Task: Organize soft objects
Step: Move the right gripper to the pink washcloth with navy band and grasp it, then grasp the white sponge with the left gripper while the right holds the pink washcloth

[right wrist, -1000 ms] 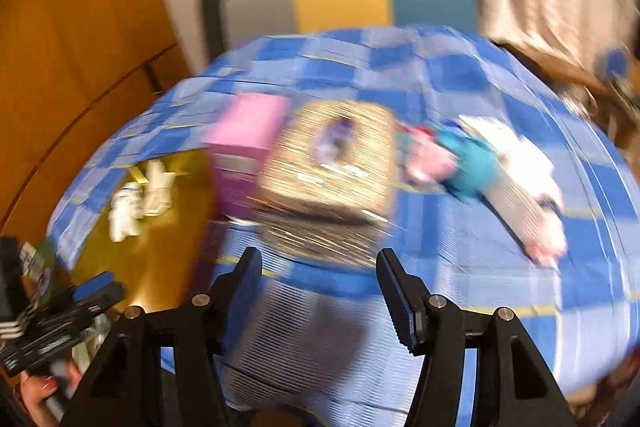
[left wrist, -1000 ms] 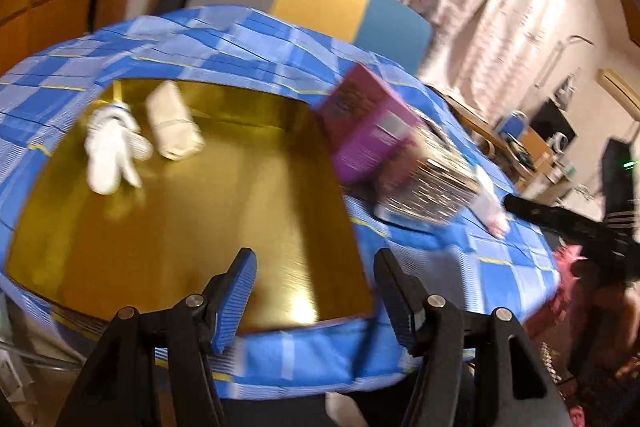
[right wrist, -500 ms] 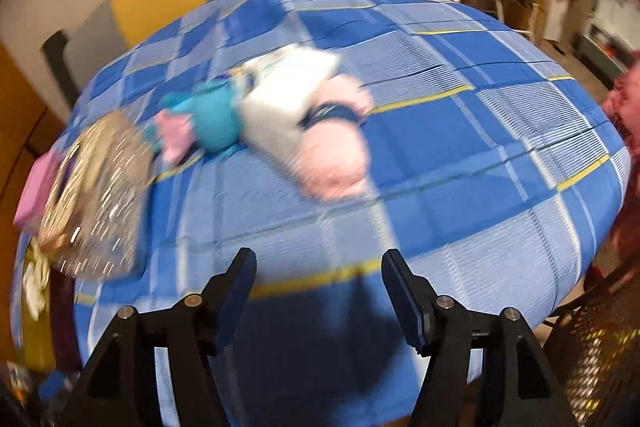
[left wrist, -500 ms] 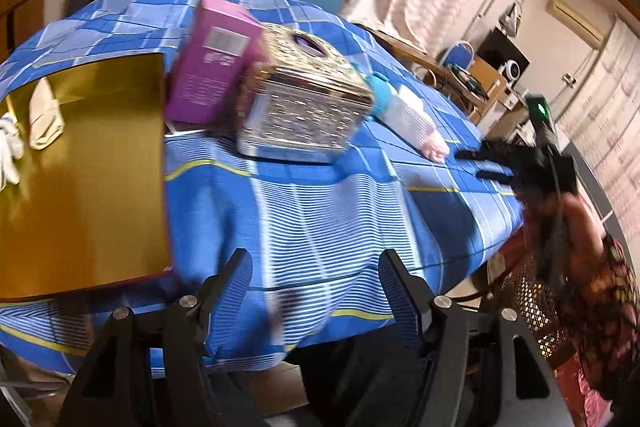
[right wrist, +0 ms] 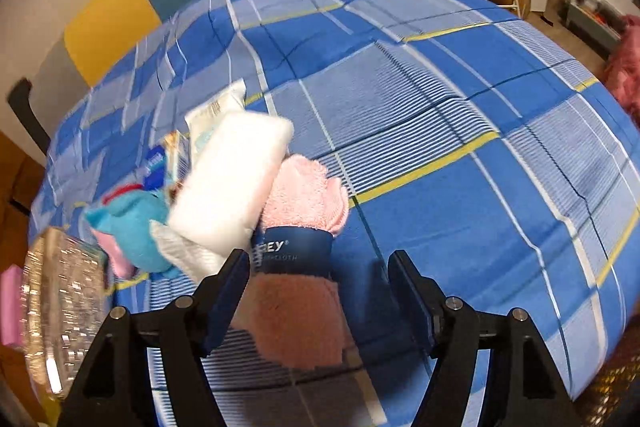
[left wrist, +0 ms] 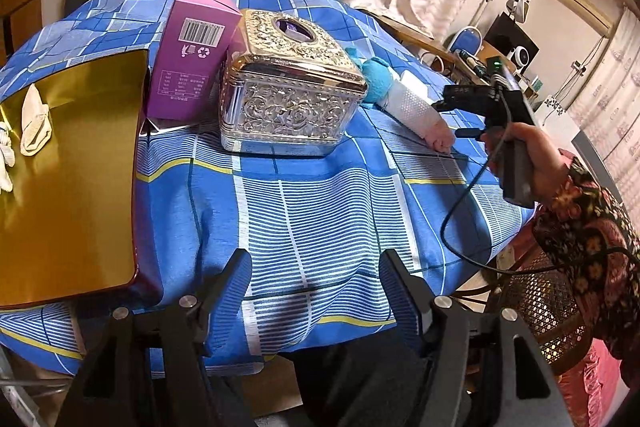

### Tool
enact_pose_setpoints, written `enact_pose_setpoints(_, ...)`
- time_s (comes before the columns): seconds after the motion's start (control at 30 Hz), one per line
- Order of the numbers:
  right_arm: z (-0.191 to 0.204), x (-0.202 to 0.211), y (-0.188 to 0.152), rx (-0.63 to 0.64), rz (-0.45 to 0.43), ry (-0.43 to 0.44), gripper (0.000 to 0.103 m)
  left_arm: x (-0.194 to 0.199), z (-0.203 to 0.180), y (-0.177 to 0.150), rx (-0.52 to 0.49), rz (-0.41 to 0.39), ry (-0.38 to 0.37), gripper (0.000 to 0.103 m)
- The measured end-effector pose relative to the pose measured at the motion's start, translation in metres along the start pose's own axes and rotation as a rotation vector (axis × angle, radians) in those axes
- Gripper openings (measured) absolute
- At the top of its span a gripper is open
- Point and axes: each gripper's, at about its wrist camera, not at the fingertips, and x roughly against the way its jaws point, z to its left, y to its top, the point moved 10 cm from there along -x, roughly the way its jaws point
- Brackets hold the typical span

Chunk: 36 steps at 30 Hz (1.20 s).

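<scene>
I see a woven cotton-like tablecloth point(left wrist: 320, 195), matt, in blue checks. On it the gold tray point(left wrist: 68, 187) looks mirror-glossy, and the ornate silver box point(left wrist: 292, 99) is embossed, shiny metal. The purple carton point(left wrist: 192, 63) is smooth printed cardboard. The pink washcloth point(right wrist: 304, 195) is fluffy terry with a smooth paper band, beside a fuzzy blue plush toy point(right wrist: 136, 223)

The bench point(left wrist: 304, 211) has a blue checked cloth on it. On the cloth sit a shiny gold tray point(left wrist: 76, 187), a purple box point(left wrist: 192, 63) and a silver box point(left wrist: 292, 95). A blue soft toy point(right wrist: 136, 223), a white pack point(right wrist: 232, 179) and a rolled pink towel point(right wrist: 304, 199) lie close together.
</scene>
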Motion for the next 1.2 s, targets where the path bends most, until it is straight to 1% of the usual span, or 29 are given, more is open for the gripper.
enact_pose_setpoints(0.07, 0.003, -0.01, -0.002, -0.001, 0.026, 0.025, 0.073, -0.001, -0.002, 0.0, -0.003, 0.001, 0.001, 0.067)
enact_pose_setpoints(0.13, 0.003, -0.016, -0.004, 0.001, 0.038, 0.027, 0.072, -0.003, -0.005, 0.0, -0.009, 0.008, 0.006, 0.067)
enact_pose_setpoints(0.27, 0.006, -0.018, -0.006, 0.066, 0.014, 0.002, 0.069, -0.009, -0.01, -0.001, -0.015, 0.025, 0.005, 0.067)
enact_pose_setpoints(0.3, 0.007, -0.017, -0.007, 0.097, 0.003, -0.014, 0.064, -0.01, -0.012, 0.0, -0.019, 0.026, 0.003, 0.067)
enact_pose_setpoints(0.33, 0.008, -0.017, -0.008, 0.115, -0.001, -0.009, 0.057, -0.011, -0.014, 0.001, -0.023, 0.024, 0.002, 0.067)
enact_pose_setpoints(0.37, 0.01, -0.016, -0.009, 0.127, 0.0, 0.01, 0.053, -0.012, -0.016, 0.002, -0.028, 0.024, 0.001, 0.067)
enact_pose_setpoints(0.4, 0.012, -0.014, -0.011, 0.134, 0.01, 0.04, 0.042, -0.014, -0.019, 0.003, -0.033, 0.028, -0.001, 0.067)
enact_pose_setpoints(0.43, 0.011, -0.011, -0.013, 0.136, 0.016, 0.049, 0.039, -0.016, -0.022, 0.004, -0.037, 0.032, -0.005, 0.067)
enact_pose_setpoints(0.6, 0.003, 0.004, -0.023, 0.155, 0.048, 0.064, 0.037, -0.024, -0.04, 0.012, -0.074, 0.036, -0.015, 0.067)
enact_pose_setpoints(0.7, -0.013, 0.012, -0.026, 0.154, 0.043, 0.033, 0.037, -0.032, -0.055, 0.02, -0.09, 0.04, -0.035, 0.067)
enact_pose_setpoints(0.83, -0.041, 0.019, -0.024, 0.117, 0.013, -0.007, 0.037, -0.047, -0.081, 0.034, -0.111, 0.048, -0.062, 0.067)
enact_pose_setpoints(0.87, -0.047, 0.019, -0.023, 0.099, 0.018, -0.01, 0.037, -0.051, -0.089, 0.038, -0.118, 0.047, -0.063, 0.067)
enact_pose_setpoints(0.9, -0.052, 0.02, -0.021, 0.062, 0.022, 0.011, 0.037, -0.056, -0.097, 0.045, -0.129, 0.043, -0.062, 0.067)
enact_pose_setpoints(0.97, -0.054, 0.021, -0.017, 0.035, 0.024, 0.039, 0.037, -0.067, -0.112, 0.061, -0.157, 0.035, -0.041, 0.067)
enact_pose_setpoints(1.07, -0.059, 0.02, -0.016, 0.059, 0.029, 0.001, 0.037, -0.087, -0.137, 0.09, -0.197, 0.028, -0.025, 0.07)
enact_pose_setpoints(1.17, -0.061, 0.018, -0.014, 0.046, 0.035, 0.005, 0.037, -0.112, -0.157, 0.121, -0.261, 0.013, 0.032, 0.071)
enact_pose_setpoints(1.2, -0.063, 0.019, -0.014, 0.044, 0.037, 0.0, 0.037, -0.122, -0.164, 0.13, -0.291, 0.019, 0.055, 0.071)
